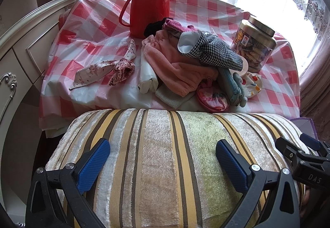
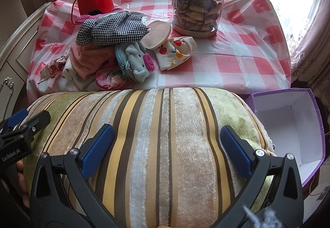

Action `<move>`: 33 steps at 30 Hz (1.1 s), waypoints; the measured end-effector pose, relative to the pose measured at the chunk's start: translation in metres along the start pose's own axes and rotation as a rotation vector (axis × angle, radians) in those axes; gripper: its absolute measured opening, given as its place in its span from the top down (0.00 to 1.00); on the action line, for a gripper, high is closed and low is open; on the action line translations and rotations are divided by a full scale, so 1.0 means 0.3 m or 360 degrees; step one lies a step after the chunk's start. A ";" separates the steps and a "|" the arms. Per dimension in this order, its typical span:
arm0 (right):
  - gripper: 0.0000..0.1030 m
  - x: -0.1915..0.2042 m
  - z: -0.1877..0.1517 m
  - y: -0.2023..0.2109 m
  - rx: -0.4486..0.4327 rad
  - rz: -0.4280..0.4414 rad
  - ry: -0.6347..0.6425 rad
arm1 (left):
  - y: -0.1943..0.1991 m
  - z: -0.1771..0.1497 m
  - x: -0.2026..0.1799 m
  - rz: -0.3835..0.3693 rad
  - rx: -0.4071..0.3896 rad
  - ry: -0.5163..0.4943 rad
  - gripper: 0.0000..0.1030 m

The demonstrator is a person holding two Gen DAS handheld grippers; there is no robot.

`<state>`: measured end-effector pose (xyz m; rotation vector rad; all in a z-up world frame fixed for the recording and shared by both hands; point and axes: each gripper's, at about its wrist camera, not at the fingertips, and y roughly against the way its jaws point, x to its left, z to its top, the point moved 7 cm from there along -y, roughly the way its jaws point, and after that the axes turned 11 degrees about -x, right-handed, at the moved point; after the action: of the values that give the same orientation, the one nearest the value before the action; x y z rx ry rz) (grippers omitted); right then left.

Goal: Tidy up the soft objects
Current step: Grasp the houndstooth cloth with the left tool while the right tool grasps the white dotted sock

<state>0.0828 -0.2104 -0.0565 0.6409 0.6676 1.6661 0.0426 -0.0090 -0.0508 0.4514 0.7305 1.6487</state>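
Two grippers hang over a striped cushion (image 1: 165, 157) that fills the near part of both views, and neither has hold of anything. Our left gripper (image 1: 163, 163) has its jaws wide apart above the velvet, and our right gripper (image 2: 166, 148) stands the same way, jaws spread with nothing between them. Whether the pads touch the fabric we cannot tell.

Beyond the cushion, on the checked tablecloth (image 2: 237, 58), lies the heap we have to sort: a pink fleece cloth (image 1: 177, 67), a houndstooth cloth (image 2: 111, 31) on top, a small plush toy (image 2: 138, 60), a round pink pouch (image 1: 212, 99) and a fruit-print pouch (image 2: 177, 51). A purple box (image 2: 288, 124) stands open to the right of the cushion.

We judge all of it light, limp and unbreakable. The cloths will sag and drag neighbours along, so we pinch a thick fold at the top. The red flask (image 1: 150, 3) and the jar (image 2: 198, 3) are hard and close by; we keep clear of them.
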 end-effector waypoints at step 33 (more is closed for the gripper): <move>0.00 -0.136 0.344 -0.496 0.0247 0.0220 -0.0029 | -0.404 0.357 -0.279 -0.0225 -0.0035 -0.0456 0.76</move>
<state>0.2641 -0.2166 -0.0958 0.8279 0.7591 1.7448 0.2183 -0.0571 -0.0472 0.5925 0.5182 1.4214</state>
